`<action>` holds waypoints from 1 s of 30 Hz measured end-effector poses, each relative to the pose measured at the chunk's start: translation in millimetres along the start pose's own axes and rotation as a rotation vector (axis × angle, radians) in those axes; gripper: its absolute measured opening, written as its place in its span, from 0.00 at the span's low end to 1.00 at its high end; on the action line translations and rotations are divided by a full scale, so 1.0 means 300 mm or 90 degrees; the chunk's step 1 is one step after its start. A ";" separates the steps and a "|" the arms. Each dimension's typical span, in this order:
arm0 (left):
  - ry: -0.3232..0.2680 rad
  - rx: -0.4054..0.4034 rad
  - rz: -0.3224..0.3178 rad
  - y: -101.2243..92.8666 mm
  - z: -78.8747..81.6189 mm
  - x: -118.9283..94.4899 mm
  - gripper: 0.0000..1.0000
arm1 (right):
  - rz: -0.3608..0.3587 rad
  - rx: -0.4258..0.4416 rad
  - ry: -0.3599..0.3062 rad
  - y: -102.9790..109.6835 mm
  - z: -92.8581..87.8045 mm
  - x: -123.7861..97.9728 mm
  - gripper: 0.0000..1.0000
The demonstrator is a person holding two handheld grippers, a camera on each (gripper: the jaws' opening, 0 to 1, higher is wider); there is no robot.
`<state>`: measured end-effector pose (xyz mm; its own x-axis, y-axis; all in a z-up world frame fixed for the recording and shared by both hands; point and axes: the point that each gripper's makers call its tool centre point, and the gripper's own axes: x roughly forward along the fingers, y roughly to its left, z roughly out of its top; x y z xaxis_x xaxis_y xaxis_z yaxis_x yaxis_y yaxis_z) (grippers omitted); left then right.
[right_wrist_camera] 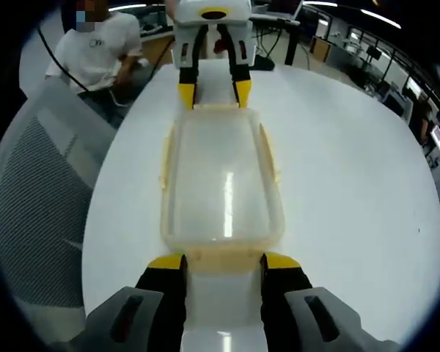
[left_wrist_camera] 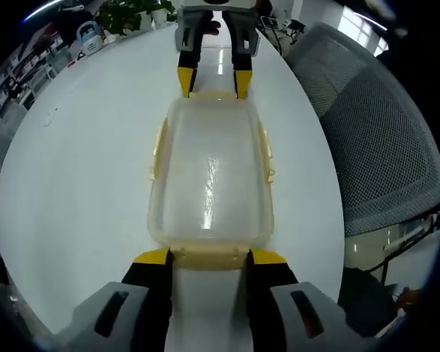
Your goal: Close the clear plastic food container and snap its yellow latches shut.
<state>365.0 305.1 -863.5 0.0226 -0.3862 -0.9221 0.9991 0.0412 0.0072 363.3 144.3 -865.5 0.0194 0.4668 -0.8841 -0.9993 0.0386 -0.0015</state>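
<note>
Left gripper view
Container: the clear plastic food container is lying on the white desk with its lid on, running lengthwise away from the camera.
Latches: a yellow latch is sitting at the near end; the side latches are standing slightly out from the long walls.
Left gripper: the left gripper is reaching in from below, its yellow-tipped fingers spread wide, one at each near corner of the container and straddling the near latch.
Right gripper: the right gripper is facing in from the far side, its fingers spread at the container's far end.
Surroundings: a grey mesh chair is standing beside the desk, and potted plants are sitting at the far edge.

Right gripper view
Container: the same container is lying centred on the desk, lid on.
Right gripper: the right gripper is holding its fingers spread at the near corners, just beside the near yellow latch.
Left gripper: the left gripper is meeting the far end with its fingers spread.
Surroundings: a person in a white shirt is sitting beyond the desk; the mesh chair is standing at the side.
</note>
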 end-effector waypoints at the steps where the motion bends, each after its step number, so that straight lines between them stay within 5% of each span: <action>1: 0.000 0.000 0.000 -0.001 0.000 0.000 0.39 | 0.000 0.000 0.000 0.000 0.000 0.000 0.38; 30: 0.008 -0.011 0.015 -0.016 -0.003 -0.046 0.38 | -0.009 -0.013 -0.010 0.003 0.041 -0.049 0.38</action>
<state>359.9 311.1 -851.4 0.0461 -0.3732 -0.9266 0.9976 0.0660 0.0231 362.6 148.4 -846.8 0.0336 0.4798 -0.8767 -0.9994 0.0275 -0.0232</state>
